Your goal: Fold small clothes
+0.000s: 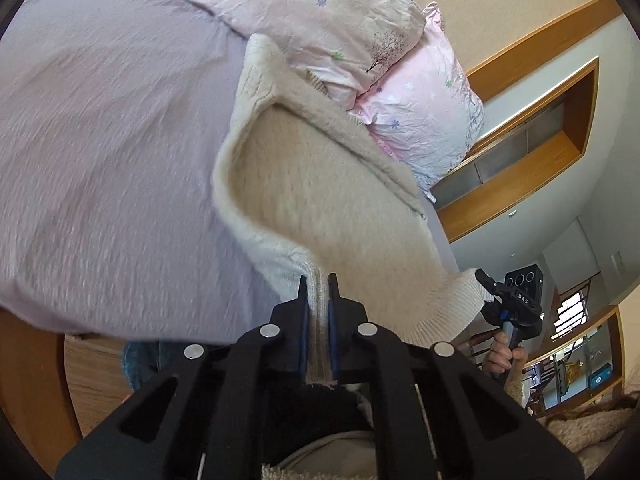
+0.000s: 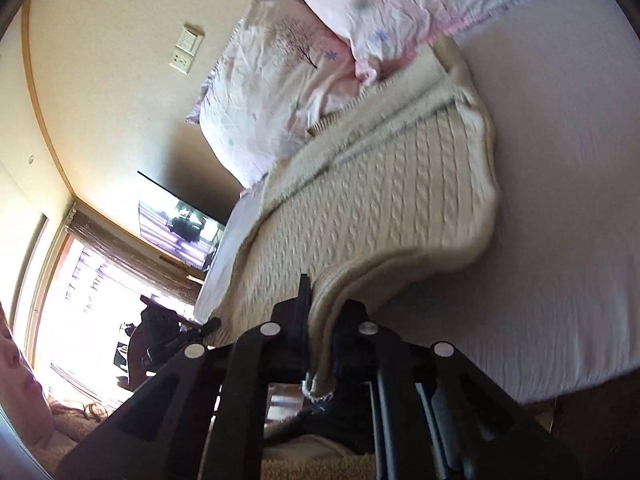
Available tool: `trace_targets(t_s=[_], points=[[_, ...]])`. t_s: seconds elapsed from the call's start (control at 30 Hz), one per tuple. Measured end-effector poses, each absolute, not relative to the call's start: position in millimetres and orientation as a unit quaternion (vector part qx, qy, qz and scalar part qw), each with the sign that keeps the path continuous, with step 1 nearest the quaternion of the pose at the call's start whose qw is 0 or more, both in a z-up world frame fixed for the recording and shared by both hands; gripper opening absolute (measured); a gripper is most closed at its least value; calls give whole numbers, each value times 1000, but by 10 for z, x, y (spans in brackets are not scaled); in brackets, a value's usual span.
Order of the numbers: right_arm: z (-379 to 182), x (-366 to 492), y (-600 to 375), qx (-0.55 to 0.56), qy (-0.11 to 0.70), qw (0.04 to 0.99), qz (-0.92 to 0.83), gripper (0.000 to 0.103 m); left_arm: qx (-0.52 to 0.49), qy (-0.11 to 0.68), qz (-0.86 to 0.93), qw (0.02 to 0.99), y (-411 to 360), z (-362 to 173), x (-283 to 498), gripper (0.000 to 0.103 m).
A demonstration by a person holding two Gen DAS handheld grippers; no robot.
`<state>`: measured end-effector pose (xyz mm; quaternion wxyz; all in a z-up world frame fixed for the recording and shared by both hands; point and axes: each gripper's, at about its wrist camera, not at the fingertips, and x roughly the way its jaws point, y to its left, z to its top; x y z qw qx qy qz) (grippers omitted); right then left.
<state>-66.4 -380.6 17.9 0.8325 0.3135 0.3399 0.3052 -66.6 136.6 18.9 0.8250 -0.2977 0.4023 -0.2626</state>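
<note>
- Cream cable-knit sweater (image 2: 372, 208) lies spread on the lilac bed sheet (image 1: 100, 140), its far end touching the floral pillows (image 1: 320, 20)
- left gripper (image 1: 318, 292) is pinching the ribbed hem; right gripper (image 2: 320, 320) is pinching another edge
- The knit looks soft, thick and a little heavy, so it will probably sag and stretch; the firm ribbed corners seem best for holding

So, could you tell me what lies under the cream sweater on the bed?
The cream sweater rests on the lavender bedsheet, its far edge against the floral pillows. Both grippers lift its near hem. Whatever lies beneath its middle is covered.
</note>
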Motion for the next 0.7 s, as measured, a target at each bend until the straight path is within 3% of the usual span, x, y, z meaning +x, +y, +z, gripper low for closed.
trace_targets(t_s=[0.13,0.27,0.4,0.5,0.57,0.6,0.63,0.67,0.7], points=[[696,46,-3992,334,261,859,286,8,-324,337,-262,845,1541,735,69,7],[716,1089,-4126,402,249,852,224,8,-361,311,-213,853,1674,1029,1277,7],[280,1778,-4145,416,300,852,110,8,-359,361,-165,845,1508,783,2176,7],[-18,1974,-4157,438,329,834,68,11,-356,395,-153,833,1374,543,2411,7],[-14,1974,-4163,433,320,840,69,22,-355,395,-167,831,1338,510,2424,9],[37,1965,-4152,423,314,847,69,31,-357,398,-169,828,1347,515,2414,27],[109,1945,-4156,411,303,857,64,60,-362,406,-177,820,1369,522,2409,75],[199,1875,-4169,395,282,874,42,95,-368,405,-182,817,1426,543,2371,95],[303,1745,-4188,374,251,893,-7,101,-376,385,-179,824,1505,588,2276,101]])
